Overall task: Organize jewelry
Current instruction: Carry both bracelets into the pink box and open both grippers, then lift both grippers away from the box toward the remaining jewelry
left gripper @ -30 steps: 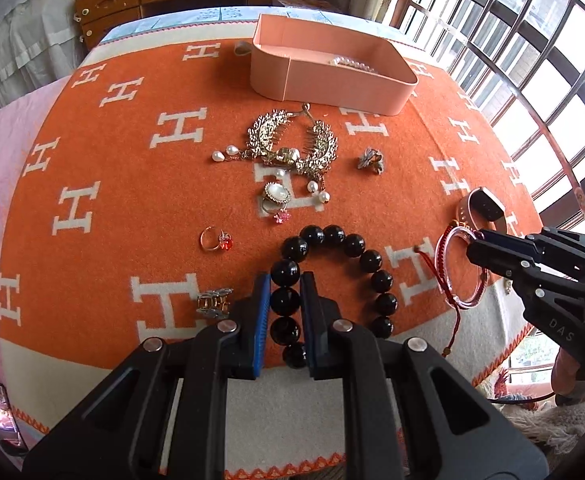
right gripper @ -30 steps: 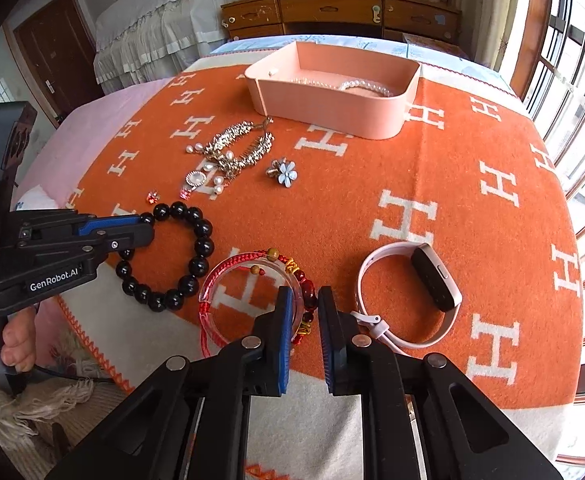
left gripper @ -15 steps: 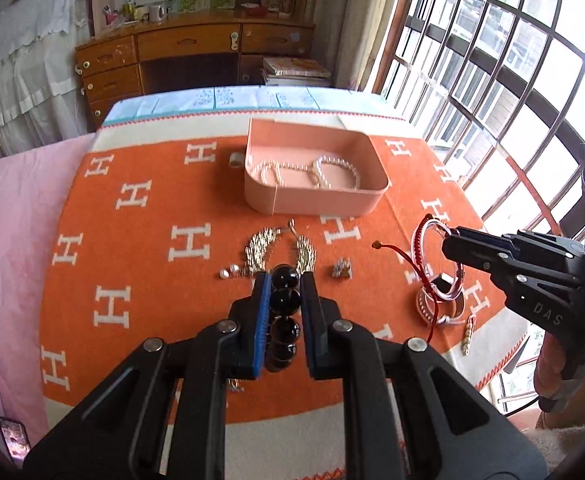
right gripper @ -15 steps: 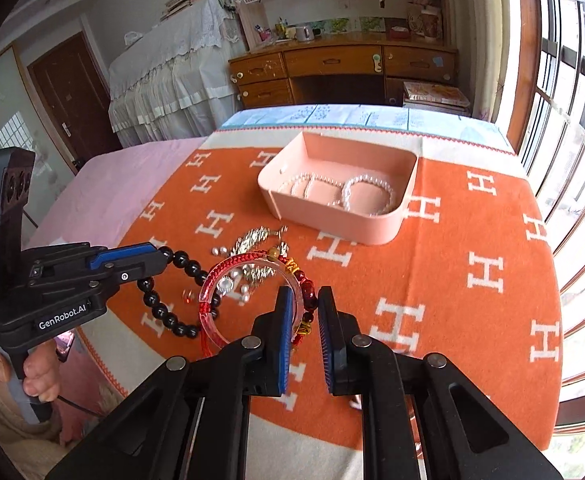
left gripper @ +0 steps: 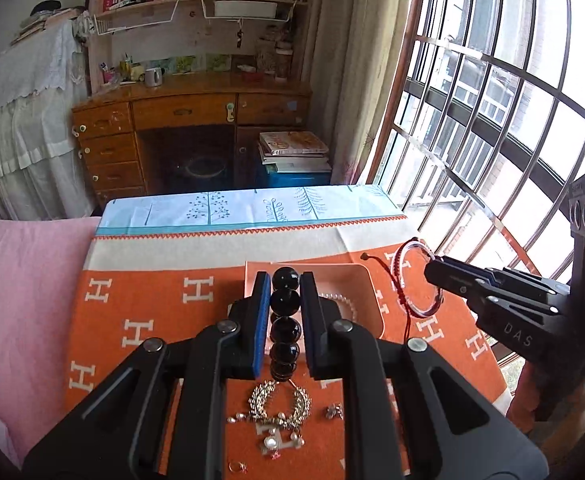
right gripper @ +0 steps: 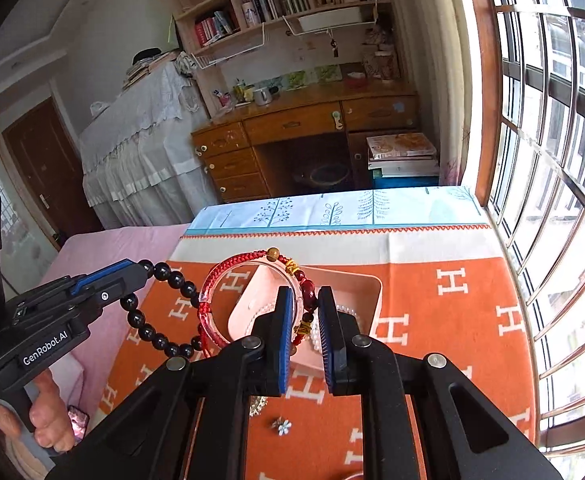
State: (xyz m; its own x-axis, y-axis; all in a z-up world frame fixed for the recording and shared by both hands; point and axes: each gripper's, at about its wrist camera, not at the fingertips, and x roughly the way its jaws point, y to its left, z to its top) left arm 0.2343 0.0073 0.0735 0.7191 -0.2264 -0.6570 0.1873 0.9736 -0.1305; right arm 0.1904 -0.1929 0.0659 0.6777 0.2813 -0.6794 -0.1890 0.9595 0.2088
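My left gripper (left gripper: 285, 284) is shut on a black bead bracelet (left gripper: 285, 322), which hangs in the air over the orange blanket (left gripper: 144, 320). My right gripper (right gripper: 305, 300) is shut on a red cord bracelet (right gripper: 228, 264) with red and gold beads, a clear bangle hanging with it. Both are raised above a pink box (right gripper: 356, 284) that holds pearl strands (left gripper: 342, 300). In the right wrist view the left gripper (right gripper: 142, 268) comes in from the left with the black bracelet (right gripper: 160, 312). The right gripper (left gripper: 430, 270) shows at the right of the left wrist view.
On the blanket below lie a gold leaf-shaped hair piece with pearls (left gripper: 280, 404), a small brooch (left gripper: 334, 411), a ring (left gripper: 237, 467) and a flower brooch (right gripper: 282, 426). A wooden desk (left gripper: 188, 136) stands beyond the bed, a barred window (left gripper: 512, 120) to the right.
Both grippers have risen from the blanket with their bracelets and moved toward the pink box. The views have tilted up, so more of the room shows.
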